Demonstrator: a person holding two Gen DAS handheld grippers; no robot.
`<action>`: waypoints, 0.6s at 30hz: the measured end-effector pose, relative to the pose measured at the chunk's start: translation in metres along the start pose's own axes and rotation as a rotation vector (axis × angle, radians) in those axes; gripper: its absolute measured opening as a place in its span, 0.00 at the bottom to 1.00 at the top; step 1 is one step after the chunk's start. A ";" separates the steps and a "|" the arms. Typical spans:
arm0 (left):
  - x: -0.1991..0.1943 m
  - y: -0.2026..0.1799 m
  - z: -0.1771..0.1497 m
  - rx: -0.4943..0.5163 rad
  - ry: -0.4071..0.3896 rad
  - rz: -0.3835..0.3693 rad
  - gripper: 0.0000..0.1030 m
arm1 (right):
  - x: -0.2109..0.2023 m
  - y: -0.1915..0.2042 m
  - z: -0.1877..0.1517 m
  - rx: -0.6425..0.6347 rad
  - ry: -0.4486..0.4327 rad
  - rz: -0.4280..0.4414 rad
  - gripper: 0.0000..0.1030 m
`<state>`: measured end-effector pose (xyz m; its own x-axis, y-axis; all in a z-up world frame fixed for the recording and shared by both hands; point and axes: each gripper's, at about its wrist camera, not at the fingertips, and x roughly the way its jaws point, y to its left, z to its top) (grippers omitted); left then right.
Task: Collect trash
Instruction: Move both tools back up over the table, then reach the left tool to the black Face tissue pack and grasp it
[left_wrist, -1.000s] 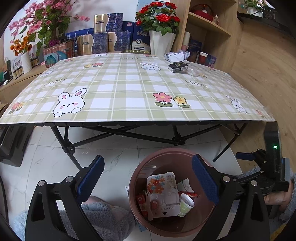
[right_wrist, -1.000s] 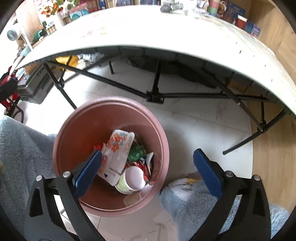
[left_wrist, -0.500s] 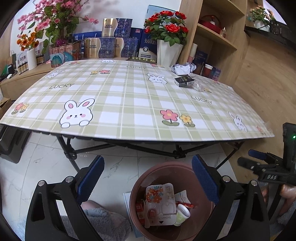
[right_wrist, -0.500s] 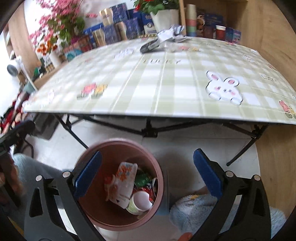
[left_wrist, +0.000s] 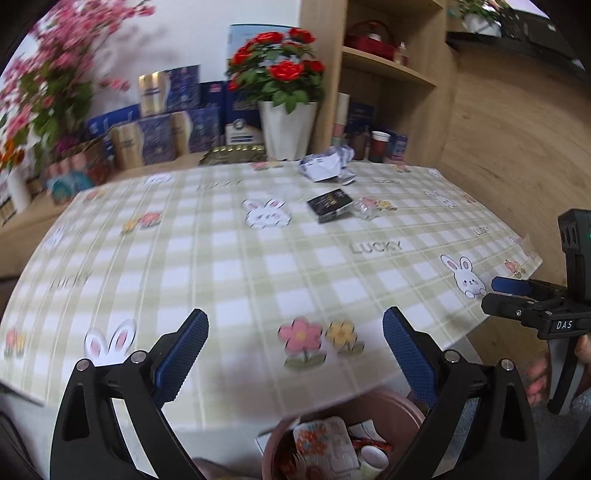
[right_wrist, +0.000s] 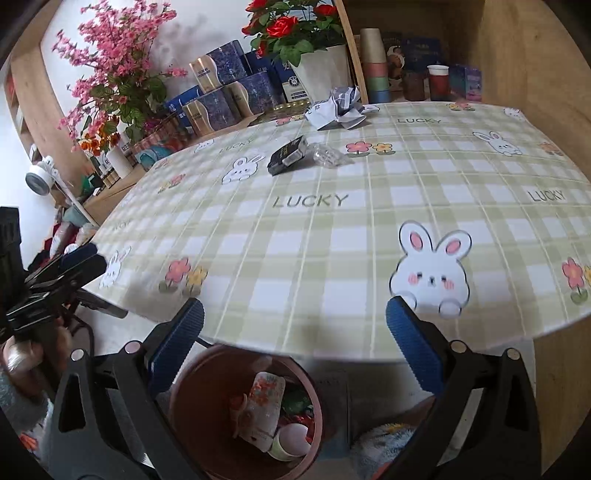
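Holding both grippers over the near desk (left_wrist: 258, 266) edge, you have the left gripper (left_wrist: 293, 350) and right gripper (right_wrist: 295, 332) spread wide, empty. Below sits the bin (right_wrist: 195, 417); far across lie a black box (right_wrist: 287, 155), clear wrapper (right_wrist: 328, 157), crumpled paper (right_wrist: 338, 109).

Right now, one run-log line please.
left claw open, empty | right claw open, empty | table: crumpled paper, black box | bin part-filled

Bright, even daylight is seen throughout. The left wrist view is smeared by motion blur, worst at its left edge; straight lines are bowed and corners blackened by fisheye distortion.
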<state>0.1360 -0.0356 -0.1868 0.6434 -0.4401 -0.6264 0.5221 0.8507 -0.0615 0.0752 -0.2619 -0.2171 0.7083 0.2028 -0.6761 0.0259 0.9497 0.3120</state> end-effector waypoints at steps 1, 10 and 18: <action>0.009 -0.003 0.009 0.019 0.002 -0.011 0.90 | 0.001 -0.001 0.004 -0.005 -0.001 -0.015 0.95; 0.115 -0.035 0.076 0.203 0.058 -0.067 0.90 | 0.031 -0.032 0.049 -0.026 -0.004 -0.150 0.94; 0.192 -0.045 0.098 0.281 0.145 -0.098 0.90 | 0.051 -0.061 0.079 0.011 -0.008 -0.135 0.94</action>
<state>0.2912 -0.1864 -0.2278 0.5070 -0.4532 -0.7332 0.7245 0.6849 0.0776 0.1657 -0.3286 -0.2179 0.7035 0.0718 -0.7071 0.1288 0.9655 0.2263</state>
